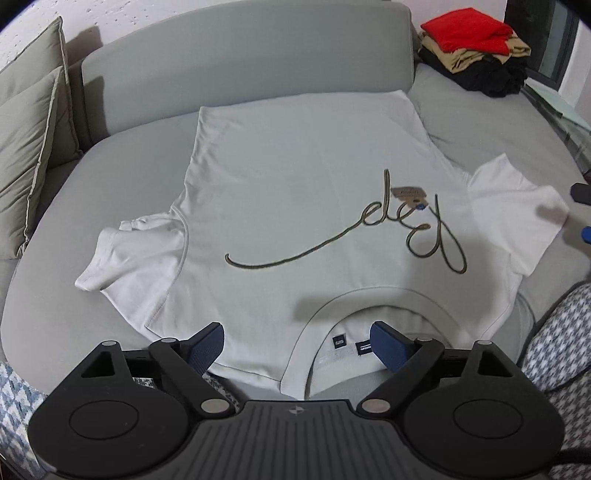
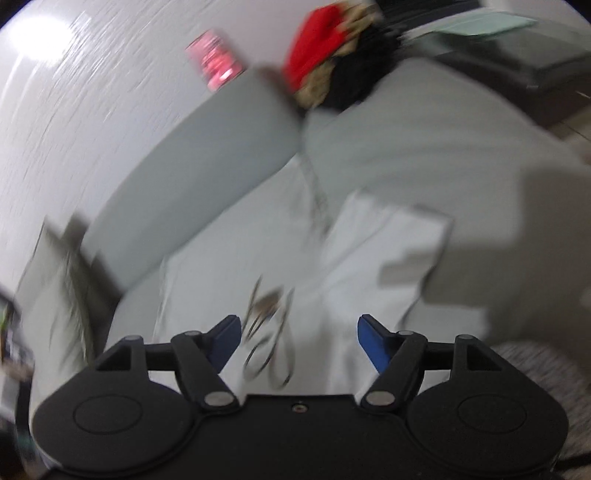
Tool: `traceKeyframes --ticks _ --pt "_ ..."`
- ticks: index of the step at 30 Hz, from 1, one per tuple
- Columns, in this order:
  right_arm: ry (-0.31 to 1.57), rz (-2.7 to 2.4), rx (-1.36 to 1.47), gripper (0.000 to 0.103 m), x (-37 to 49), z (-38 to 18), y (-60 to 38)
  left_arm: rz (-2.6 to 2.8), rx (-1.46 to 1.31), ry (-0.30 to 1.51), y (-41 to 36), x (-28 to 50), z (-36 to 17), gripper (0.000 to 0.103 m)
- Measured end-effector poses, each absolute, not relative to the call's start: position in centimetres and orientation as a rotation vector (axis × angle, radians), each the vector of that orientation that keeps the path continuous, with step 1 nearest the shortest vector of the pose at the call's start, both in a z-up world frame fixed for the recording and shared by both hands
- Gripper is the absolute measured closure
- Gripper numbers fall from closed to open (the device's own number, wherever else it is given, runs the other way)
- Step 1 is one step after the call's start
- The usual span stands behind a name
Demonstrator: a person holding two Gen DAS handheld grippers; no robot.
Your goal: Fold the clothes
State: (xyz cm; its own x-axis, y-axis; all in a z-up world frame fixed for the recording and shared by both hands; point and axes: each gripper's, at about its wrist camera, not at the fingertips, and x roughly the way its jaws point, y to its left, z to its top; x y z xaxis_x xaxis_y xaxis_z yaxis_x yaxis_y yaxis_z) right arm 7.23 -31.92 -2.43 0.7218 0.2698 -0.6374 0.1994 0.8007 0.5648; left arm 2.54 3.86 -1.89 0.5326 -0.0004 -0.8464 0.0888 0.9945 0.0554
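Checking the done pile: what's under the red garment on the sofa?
Under the folded red garment lies a tan garment, then black clothing, all stacked on the grey sofa. How many pieces the black layer holds cannot be told; they are covered.
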Motion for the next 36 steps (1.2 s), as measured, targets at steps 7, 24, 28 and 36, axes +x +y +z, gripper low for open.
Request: traceKeyframes --ticks 7,24,28,36 --pt "0.710 -0.121 0.756 0.050 8.0 -3.9 -38.6 -0.121 0.107 0.993 2.3 2.1 -1.1 0.013" --pt "0.811 -0.067 0.744 0.090 13.4 -8.8 -40.0 -0.115 0.143 1.046 2.0 1.6 -3.3 0.013" --pt "0.754 -0.080 0.721 0.100 12.5 -8.0 -39.4 -0.113 0.141 1.038 2.2 1.5 -3.2 0.013" --pt "0.652 0.000 0.479 0.101 12.0 -3.6 -33.8 -0.111 0.111 1.032 3.2 1.5 -3.3 0.013"
